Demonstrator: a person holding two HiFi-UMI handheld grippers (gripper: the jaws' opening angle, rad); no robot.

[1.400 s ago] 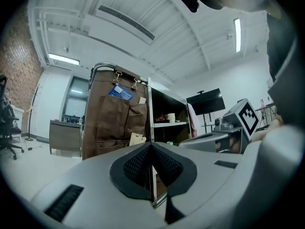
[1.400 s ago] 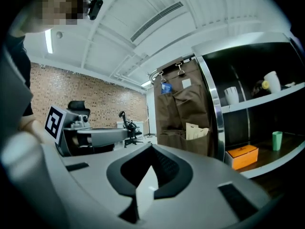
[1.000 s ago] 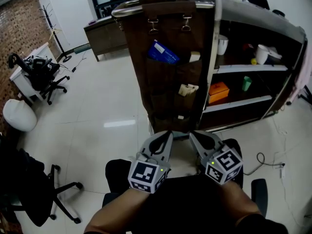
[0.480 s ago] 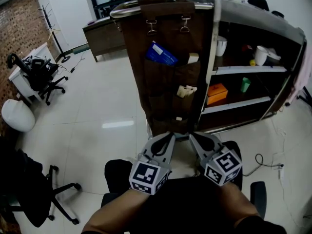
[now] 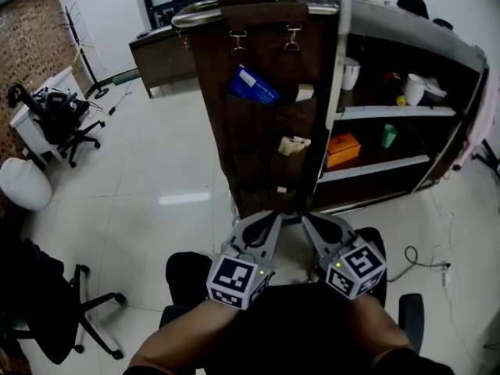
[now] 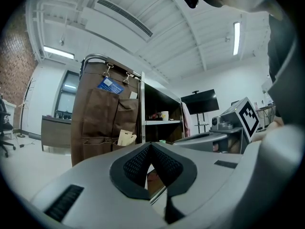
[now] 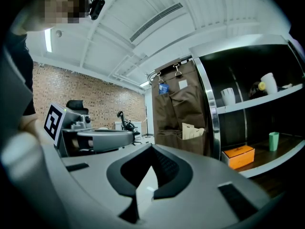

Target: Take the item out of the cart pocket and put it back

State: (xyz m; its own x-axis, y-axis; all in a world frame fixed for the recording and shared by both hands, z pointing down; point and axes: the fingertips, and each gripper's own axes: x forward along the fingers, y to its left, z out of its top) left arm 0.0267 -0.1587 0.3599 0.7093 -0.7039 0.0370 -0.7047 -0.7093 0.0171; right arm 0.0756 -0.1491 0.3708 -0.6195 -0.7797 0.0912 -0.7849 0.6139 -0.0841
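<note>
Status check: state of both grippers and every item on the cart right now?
left gripper: shut, empty.
right gripper: shut, empty.
blue packet: in top pocket, sticking out, tilted.
beige packet: in middle pocket, sticking out.
orange box: flat on shelf.
green cup: upright, same shelf.

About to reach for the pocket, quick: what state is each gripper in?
Left gripper: jaws closed, holding nothing.
Right gripper: jaws closed, holding nothing.

Orange box (image 5: 342,149) toward the left end of the lower shelf (image 5: 375,167), green cup (image 5: 389,135) further right on it. White cup (image 5: 351,73) at the upper shelf's (image 5: 398,111) left end, second white cup (image 5: 414,88) toward its right end. Black office chair (image 5: 58,116) beside the brick wall (image 5: 23,45). Cable (image 5: 426,260) on the floor at right.
</note>
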